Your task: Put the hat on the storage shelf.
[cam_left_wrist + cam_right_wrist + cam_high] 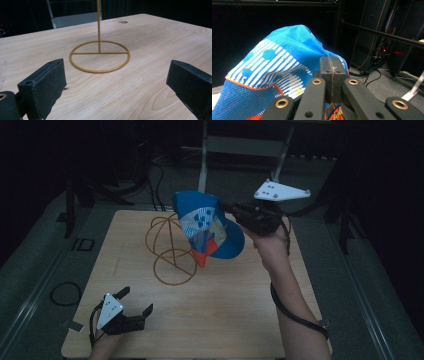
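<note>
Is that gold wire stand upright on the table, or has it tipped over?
Upright. The wire stand rests flat on its ring base on the table, its thin post rising straight up.

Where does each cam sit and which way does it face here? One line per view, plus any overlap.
High view: above the person's side, looking forward and down on the table; both forearms, left gripper open, right gripper holding the blue cap.
Left gripper view: low over the tabletop, facing the gold wire stand; its fingers wide apart.
Right gripper view: raised, facing the dark room; fingers shut on the cap.
Shared: high and left views both show the stand.
</note>
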